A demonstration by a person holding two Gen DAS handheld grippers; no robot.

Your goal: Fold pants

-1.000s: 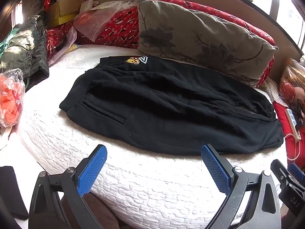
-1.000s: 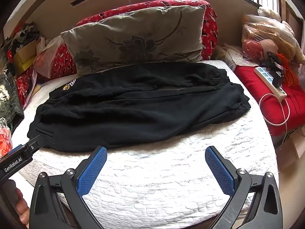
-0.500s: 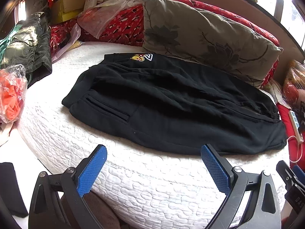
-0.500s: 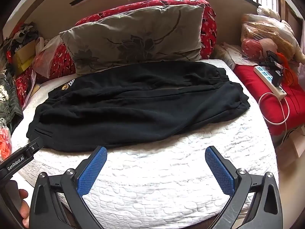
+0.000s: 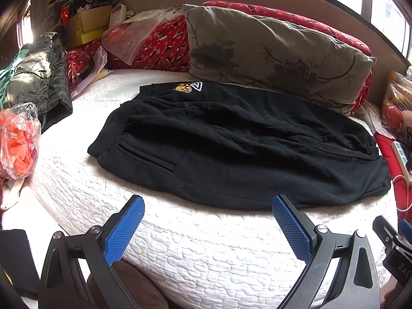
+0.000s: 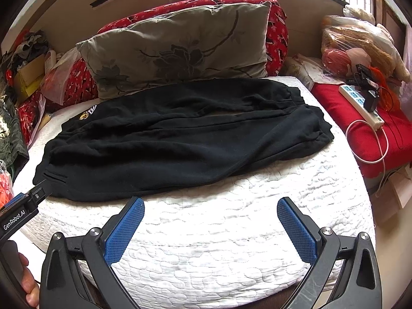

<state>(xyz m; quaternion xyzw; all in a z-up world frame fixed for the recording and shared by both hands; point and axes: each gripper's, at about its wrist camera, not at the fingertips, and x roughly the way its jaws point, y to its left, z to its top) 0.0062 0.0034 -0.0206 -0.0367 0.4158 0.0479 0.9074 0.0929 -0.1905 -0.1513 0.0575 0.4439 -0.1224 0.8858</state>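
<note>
Since a second ago the left gripper (image 5: 207,207) has eased nearer the black pants (image 5: 239,144), its fingers spread wide and empty like the right gripper (image 6: 209,209). The one pair lies flat across the white bed (image 6: 231,231), one grey pillow (image 6: 180,49) touching its far edge

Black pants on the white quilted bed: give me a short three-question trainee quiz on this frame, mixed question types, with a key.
1. True or false: the left gripper is shut on the black pants.
2. Multiple choice: the embroidered logo on the pants lies nearest to A) the white power strip, B) the grey floral pillow, C) the orange plastic bag.
3. Fill in: the pants lie on a white ____ mattress.

Key: 1 false, both the left and the right gripper are open and short of the pants; 2 B; 3 quilted.
</note>
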